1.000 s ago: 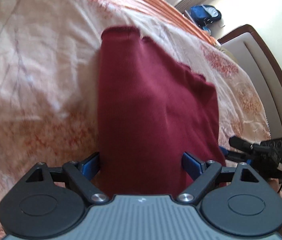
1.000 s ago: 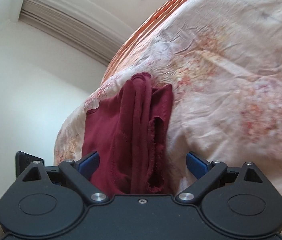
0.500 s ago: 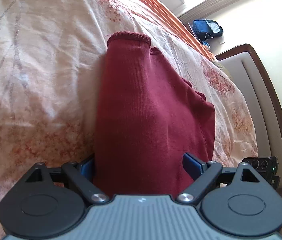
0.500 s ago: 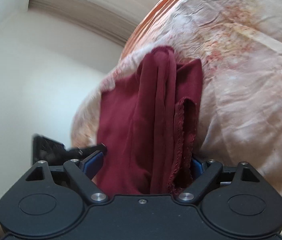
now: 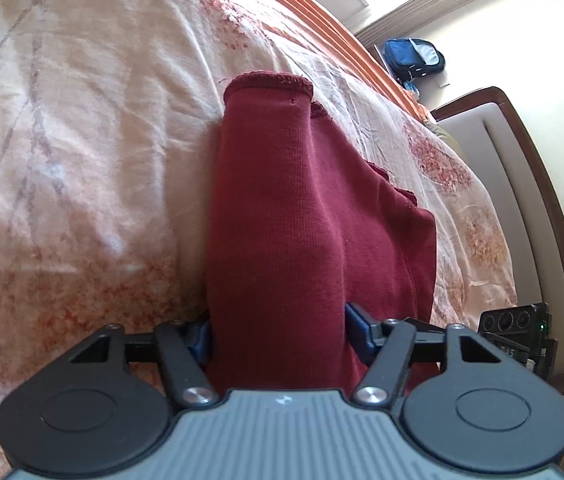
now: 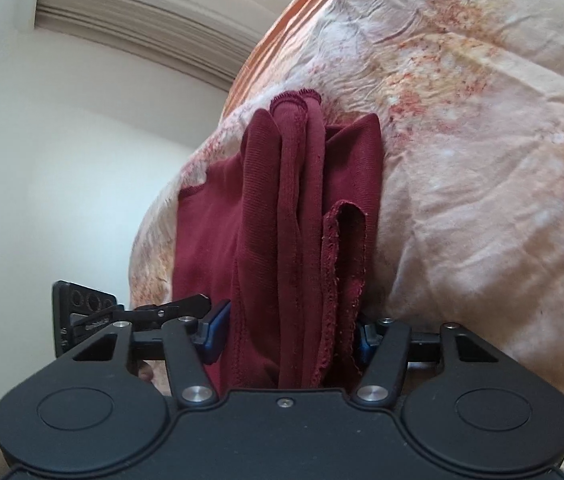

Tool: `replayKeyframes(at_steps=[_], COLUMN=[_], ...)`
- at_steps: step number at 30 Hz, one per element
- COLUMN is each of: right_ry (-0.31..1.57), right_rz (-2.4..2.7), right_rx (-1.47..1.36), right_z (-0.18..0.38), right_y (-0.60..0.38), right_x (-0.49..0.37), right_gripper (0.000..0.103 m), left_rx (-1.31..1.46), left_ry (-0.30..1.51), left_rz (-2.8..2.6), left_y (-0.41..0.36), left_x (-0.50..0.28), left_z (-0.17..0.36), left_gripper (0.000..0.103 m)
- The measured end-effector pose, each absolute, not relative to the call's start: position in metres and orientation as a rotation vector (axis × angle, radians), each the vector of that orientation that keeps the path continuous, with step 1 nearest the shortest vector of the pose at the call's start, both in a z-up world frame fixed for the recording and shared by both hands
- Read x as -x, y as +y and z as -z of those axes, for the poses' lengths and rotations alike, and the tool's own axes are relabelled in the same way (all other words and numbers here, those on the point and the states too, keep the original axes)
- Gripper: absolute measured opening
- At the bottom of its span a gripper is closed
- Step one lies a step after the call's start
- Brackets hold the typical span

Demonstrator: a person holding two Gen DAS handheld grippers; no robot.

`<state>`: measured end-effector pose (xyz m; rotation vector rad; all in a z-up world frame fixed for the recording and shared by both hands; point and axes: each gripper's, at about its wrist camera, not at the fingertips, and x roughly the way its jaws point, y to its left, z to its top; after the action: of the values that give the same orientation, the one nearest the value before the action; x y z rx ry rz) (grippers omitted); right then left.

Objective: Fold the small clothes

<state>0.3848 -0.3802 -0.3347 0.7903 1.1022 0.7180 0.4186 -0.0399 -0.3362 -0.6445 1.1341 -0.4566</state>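
A dark red garment (image 5: 306, 216) lies on the bed (image 5: 82, 128), already folded lengthwise into a narrow strip with layered edges showing in the right view. Both grippers have just been closing on its near end: the left gripper (image 5: 278, 334) and the right gripper (image 6: 288, 330) each have fabric bunched between their fingers, which look clamped on it. Probably a crosswise fold remains.

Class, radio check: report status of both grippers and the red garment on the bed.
Left gripper and right gripper: jaws just closing onto near edge of red garment. Garment partly folded, lying on floral bedspread. Nothing in the way.
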Motion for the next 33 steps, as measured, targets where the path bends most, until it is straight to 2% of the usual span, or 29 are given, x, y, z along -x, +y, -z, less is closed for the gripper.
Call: replayKeyframes(at_steps=[3,6,8,11,15,17,21,24,33], right_ry=[1.096,1.072,1.066,1.081,1.09,1.091,1.079,1.068,1.016], right_rz=[-0.715,-0.719,-0.713,-0.705,-0.698,-0.698,-0.696,-0.693,-0.652], right_rx=[-0.753,-0.74,-0.733,-0.742,-0.75,-0.746,-0.718,-0.696,-0.559], right_z=[0.333,0.327,0.327,0.331,0.333,0.333,0.329,0.323,0.288], right_y=[-0.377,-0.374,-0.373,-0.371,-0.37,-0.37,-0.368,-0.365,-0.346], right_x=[-0.387,-0.382,-0.38,-0.383,-0.383,-0.383,-0.38,-0.377,-0.361], right_gripper=[0.045,0.041,0.041,0.041,0.041,0.041,0.04,0.039,0.035], left_rx=[0.647,0.638,0.62,0.622,0.625,0.608,0.546,0.518,0.467], left_ry=[1.127,1.119,1.126,1.151,1.163,1.162,1.141,1.134,1.113], left_rz=[0.462,0.478,0.474,0.458,0.45,0.449,0.455,0.455,0.421], left_y=[-0.039,-0.043,-0.045,-0.047,-0.051,-0.056,-0.061,-0.066,-0.076], left_x=[-0.417,-0.416,-0.417,-0.421,-0.425,-0.425,-0.422,-0.421,-0.414], left_z=[0.336,0.33,0.331,0.336,0.342,0.342,0.333,0.324,0.302], left_gripper=[0.056,0.048,0.049,0.06,0.065,0.063,0.05,0.044,0.037])
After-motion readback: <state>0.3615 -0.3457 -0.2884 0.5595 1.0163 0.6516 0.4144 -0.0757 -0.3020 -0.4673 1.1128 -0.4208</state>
